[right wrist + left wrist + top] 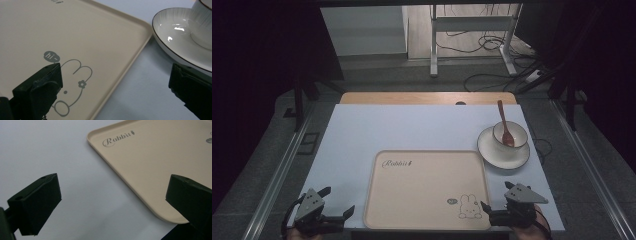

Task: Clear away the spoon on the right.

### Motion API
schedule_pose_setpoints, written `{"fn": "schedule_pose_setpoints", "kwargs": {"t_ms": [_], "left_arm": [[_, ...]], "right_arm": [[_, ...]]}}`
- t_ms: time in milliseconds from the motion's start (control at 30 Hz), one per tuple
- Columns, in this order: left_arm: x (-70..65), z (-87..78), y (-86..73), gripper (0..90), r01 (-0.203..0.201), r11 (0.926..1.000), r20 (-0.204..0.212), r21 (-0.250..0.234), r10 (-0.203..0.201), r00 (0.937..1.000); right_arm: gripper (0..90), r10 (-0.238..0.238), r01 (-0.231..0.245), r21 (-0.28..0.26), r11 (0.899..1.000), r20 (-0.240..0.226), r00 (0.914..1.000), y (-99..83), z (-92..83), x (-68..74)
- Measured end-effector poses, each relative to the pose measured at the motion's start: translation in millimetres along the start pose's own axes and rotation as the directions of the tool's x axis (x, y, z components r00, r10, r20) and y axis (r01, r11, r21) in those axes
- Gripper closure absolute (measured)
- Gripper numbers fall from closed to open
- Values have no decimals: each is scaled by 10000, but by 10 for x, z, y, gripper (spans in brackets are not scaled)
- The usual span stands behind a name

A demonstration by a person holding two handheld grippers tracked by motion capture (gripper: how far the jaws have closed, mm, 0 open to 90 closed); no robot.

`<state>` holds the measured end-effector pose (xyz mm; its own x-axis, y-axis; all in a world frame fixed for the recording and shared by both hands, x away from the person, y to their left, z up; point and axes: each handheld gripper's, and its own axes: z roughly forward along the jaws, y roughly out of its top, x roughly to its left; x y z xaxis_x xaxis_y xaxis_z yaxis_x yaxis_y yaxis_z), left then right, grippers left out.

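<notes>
A beige tray (427, 155) with a rabbit drawing lies flat at the front middle of the white table top. To its right, a white cup (512, 136) stands on a white saucer (492, 150), with a brown wooden spoon (503, 122) leaning in the cup. My left gripper (337, 204) rests open at the front left corner, just left of the tray (150, 157). My right gripper (495, 200) is open at the front right, its jaws straddling the tray's right rim (130, 62), with the saucer (175, 37) just ahead. Nothing sits between either pair of jaws.
The white table top (377, 130) covers a wooden desk whose far edge (427, 98) shows behind it. Beyond the desk, a metal frame (472, 30) and loose cables (492, 75) lie on the floor. Dark curtains flank both sides.
</notes>
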<state>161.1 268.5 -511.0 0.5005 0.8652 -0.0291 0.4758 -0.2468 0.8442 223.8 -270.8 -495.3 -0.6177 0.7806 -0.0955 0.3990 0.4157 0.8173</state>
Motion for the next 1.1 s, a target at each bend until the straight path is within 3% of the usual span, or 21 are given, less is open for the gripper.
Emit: {"fn": "schedule_pose_setpoints", "kwargs": {"t_ms": [333,567,800,900,1100], "left_arm": [[26,-10,-5,0,151,9997,-73,-201,-152,9999],[60,-37,-2,0,526,9977,6,-427,-526,9986],[33,-23,4,0,143,9994,-54,-302,-145,9999],[36,-23,3,0,132,9995,-66,-294,-134,9999],[36,-14,3,0,90,9997,-111,-210,-92,9999]], "right_arm": [[0,364,-362,108,9993,-223,9991,-8,10,-22],[0,96,-93,135,9999,-224,9997,2,24,11],[0,201,-195,180,9996,-330,9993,0,34,-1],[0,399,-397,55,9992,-572,9976,1,25,-11],[0,609,-618,-156,9980,-529,9967,9,1,-27]]}}
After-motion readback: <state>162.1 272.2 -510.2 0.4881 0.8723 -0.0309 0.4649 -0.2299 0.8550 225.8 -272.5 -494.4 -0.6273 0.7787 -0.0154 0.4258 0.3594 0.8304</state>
